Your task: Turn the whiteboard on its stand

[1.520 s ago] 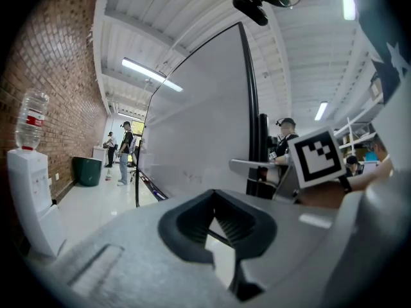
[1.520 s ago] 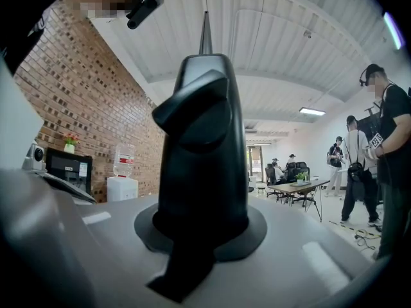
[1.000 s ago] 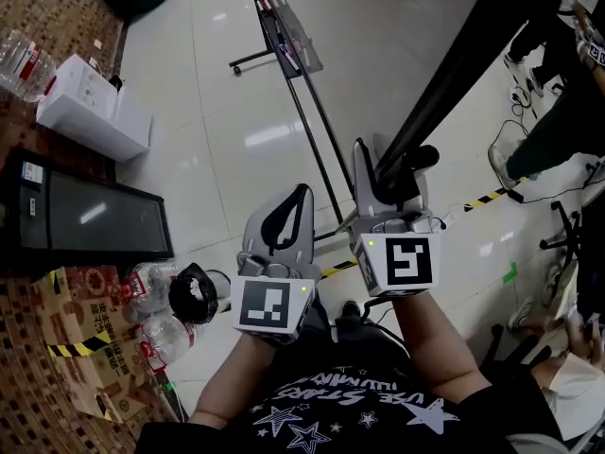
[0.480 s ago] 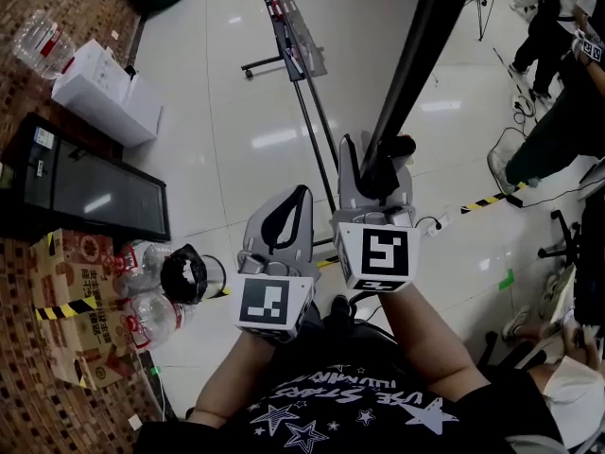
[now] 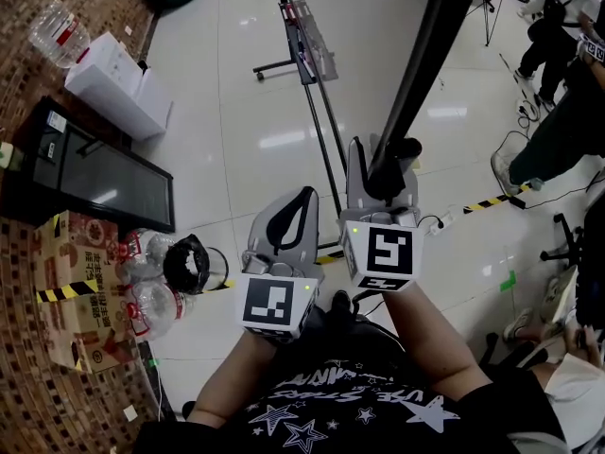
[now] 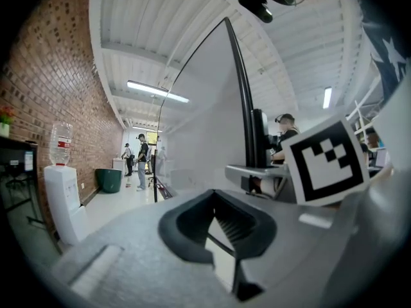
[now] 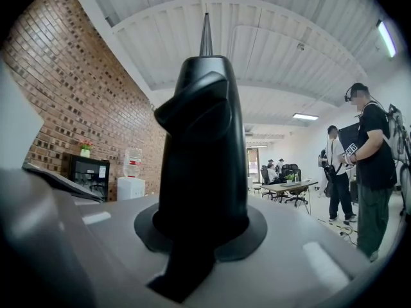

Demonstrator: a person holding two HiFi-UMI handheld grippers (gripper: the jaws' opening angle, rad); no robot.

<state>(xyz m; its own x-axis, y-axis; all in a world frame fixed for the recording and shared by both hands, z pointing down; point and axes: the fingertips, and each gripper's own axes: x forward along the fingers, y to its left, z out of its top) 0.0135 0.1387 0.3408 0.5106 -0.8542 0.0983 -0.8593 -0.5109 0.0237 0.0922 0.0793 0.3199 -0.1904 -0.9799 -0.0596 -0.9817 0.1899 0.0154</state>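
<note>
We seem mid-turn: our right claw clamps the whiteboard edge, left claw closed and empty; next, we swing it round.

Top of the whiteboard beyond the head view's upper edge; bystander at right half outside.

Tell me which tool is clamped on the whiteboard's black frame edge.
The right tool: its jaws pinch the whiteboard's black frame edge. The left tool beside it has its jaws together on nothing.
</note>
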